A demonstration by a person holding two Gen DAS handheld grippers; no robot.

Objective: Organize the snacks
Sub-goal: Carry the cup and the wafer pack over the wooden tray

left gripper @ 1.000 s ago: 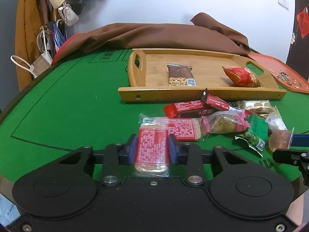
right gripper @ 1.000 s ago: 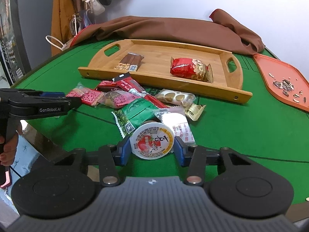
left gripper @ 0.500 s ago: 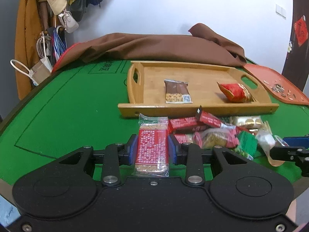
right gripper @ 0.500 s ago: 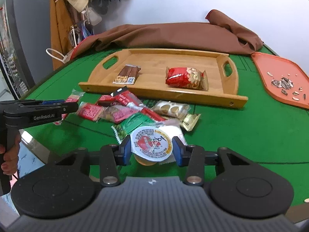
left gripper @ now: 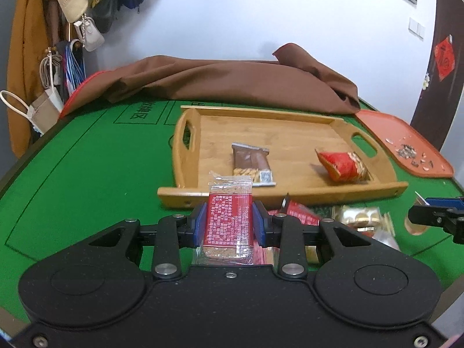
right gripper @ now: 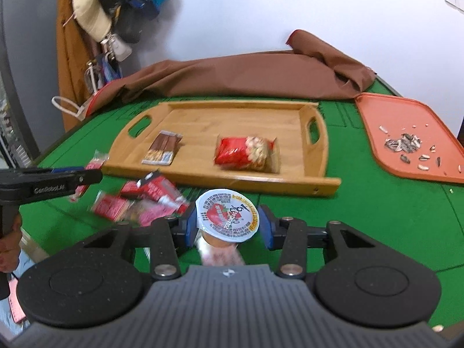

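Observation:
My left gripper (left gripper: 229, 226) is shut on a red-labelled cracker pack (left gripper: 229, 220), held above the green table just short of the wooden tray (left gripper: 185, 197). My right gripper (right gripper: 227, 223) is shut on a jelly cup (right gripper: 227, 216) with a strawberry lid, lifted near the tray (right gripper: 290, 179) front edge. In the tray lie a brown biscuit pack (left gripper: 250, 163) and a red peanut bag (left gripper: 342, 165). Loose snack packets (right gripper: 139, 200) remain on the felt in front of the tray. The left gripper (right gripper: 58, 181) also shows at the left of the right wrist view.
A brown cloth (left gripper: 232, 81) is bunched behind the tray. An orange tray (right gripper: 406, 133) with sunflower seed shells sits at the right. Coats and bags (left gripper: 72, 29) hang at the far left. A hand (right gripper: 8, 249) holds the left gripper's handle.
Both grippers have risen and come closer to the tray, each carrying its snack. The jelly cup now hangs clear of the packets that lay under it.

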